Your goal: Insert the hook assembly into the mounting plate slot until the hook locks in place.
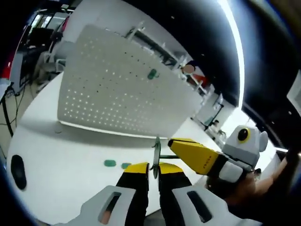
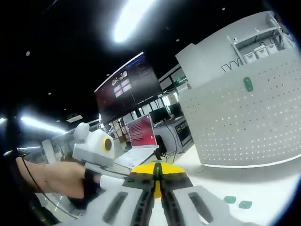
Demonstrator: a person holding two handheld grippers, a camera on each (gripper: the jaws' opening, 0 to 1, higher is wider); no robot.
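Hook held upright at the jaw tips, pegboard standing beyond across the table.

In the left gripper view: left gripper (image 1: 154,168) pinching the hook assembly (image 1: 156,153), long axis up along the jaws; right gripper (image 1: 186,147) just beside it, tips touching or near, grip unclear; mounting plate (image 1: 117,84) farther off, upper left; table (image 1: 56,155) beneath. In the right gripper view: plate (image 2: 244,117) far right.

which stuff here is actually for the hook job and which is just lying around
For the job:
- hook, clamped in the left gripper
- right gripper, shut on a thin metal piece
- white pegboard
- green piece already on the pegboard

Lying about:
- two green pieces on the white table
- black object near the table's edge
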